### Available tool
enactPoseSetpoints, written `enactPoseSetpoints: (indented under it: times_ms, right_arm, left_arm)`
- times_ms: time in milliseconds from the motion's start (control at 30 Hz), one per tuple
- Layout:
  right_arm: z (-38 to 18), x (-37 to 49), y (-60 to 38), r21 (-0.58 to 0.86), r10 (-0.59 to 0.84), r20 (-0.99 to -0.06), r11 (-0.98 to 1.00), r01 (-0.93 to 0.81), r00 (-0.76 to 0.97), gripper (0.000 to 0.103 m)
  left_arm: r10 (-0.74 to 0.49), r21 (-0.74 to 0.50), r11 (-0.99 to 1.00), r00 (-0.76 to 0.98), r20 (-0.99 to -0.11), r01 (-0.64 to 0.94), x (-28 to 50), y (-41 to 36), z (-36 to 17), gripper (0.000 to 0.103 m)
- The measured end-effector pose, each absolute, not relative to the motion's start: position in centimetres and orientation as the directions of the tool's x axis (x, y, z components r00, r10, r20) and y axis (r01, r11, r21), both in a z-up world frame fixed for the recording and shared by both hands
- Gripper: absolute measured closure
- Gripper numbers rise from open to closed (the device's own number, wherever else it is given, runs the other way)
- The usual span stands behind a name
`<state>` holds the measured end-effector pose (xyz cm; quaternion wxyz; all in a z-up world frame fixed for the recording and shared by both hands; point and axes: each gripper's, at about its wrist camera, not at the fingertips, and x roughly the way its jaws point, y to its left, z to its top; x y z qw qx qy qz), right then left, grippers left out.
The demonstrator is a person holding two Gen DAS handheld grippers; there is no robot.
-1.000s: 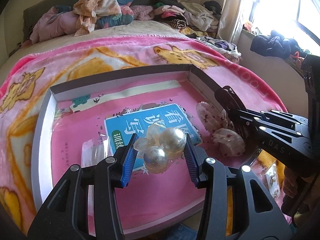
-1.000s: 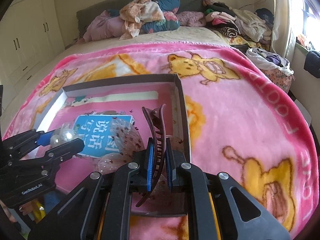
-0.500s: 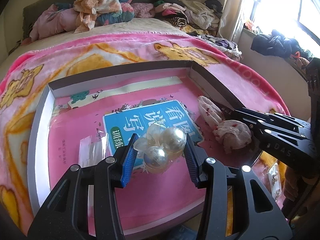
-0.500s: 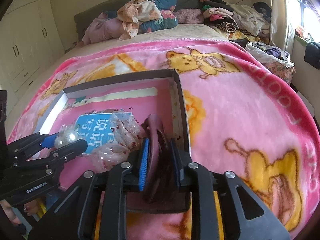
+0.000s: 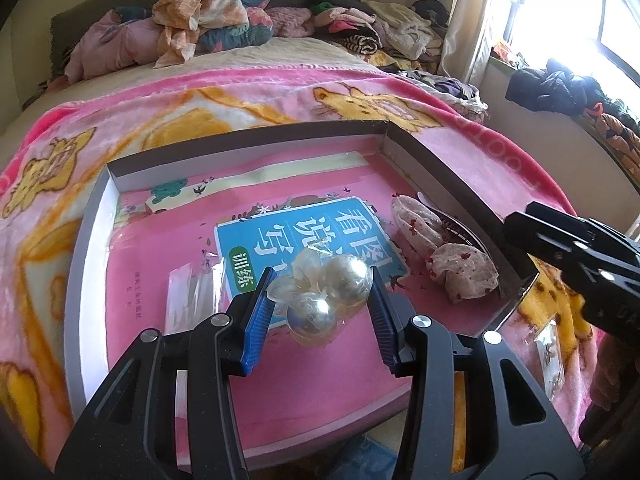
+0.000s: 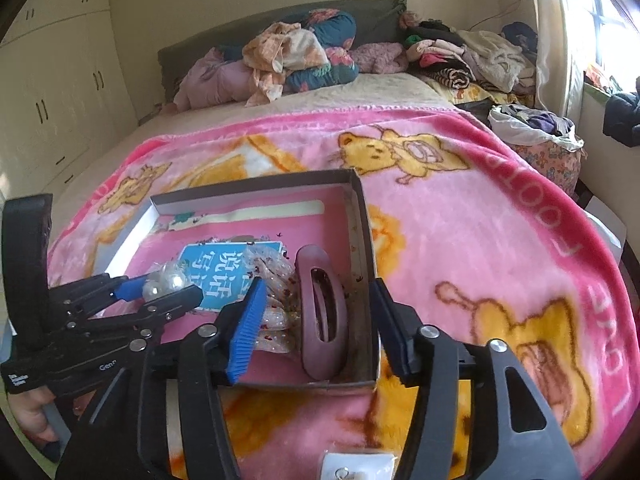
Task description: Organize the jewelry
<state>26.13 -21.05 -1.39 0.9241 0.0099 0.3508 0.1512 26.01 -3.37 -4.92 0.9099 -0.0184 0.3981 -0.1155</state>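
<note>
The left gripper (image 5: pixel 318 300) pinches a pearl-ball hair tie in clear wrap (image 5: pixel 324 292) above the shallow grey box (image 5: pixel 86 248); the right gripper (image 6: pixel 316 320), jaws spread, frames a maroon plastic hair claw (image 6: pixel 322 312) lying along the box's right wall, apparently just placed.

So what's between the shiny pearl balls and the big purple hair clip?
The spotted sheer scrunchies lie between the pearl ornament and the hair clip, clearest in the right wrist view.

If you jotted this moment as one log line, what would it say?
left tongs: shut on pearl ornament | right tongs: open | hair claw: lying in box
</note>
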Motion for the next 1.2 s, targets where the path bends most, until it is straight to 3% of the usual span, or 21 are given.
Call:
enactPoseSetpoints:
  times_ms: [67,133,200,833,1200]
  right_arm:
    - [-1.1,25.7,-21.3,0.132,0.288,-0.637,0.955,-0.267,0.716,0.04]
    - [-0.8,25.2,-21.6,0.139,0.289,-0.632,0.955,-0.262,0.719,0.037]
    - [-0.5,24.7,-21.8,0.14,0.286,-0.626,0.956,-0.257,0.725,0.033]
    - [1.3,19.2,-21.9,0.145,0.284,-0.584,0.958,-0.246,0.761,0.022]
    - [1.3,16.4,-21.0,0.14,0.302,-0.578,0.952,-0.273,0.758,0.019]
  left_arm:
    - [-0.224,-0.128,0.973,0.663,-0.715,0.191,25.7,-3.2,-4.7,0.064]
    - [-0.223,-0.13,0.974,0.673,-0.706,0.186,25.4,-3.0,-4.3,0.054]
    - [-0.222,-0.131,0.974,0.68,-0.699,0.183,25.0,-2.9,-4.0,0.054]
    - [-0.214,-0.132,0.977,0.757,-0.617,0.168,19.4,-1.3,-0.9,0.019]
    - [-0.217,-0.129,0.976,0.777,-0.591,0.175,16.7,-0.5,-0.6,0.015]
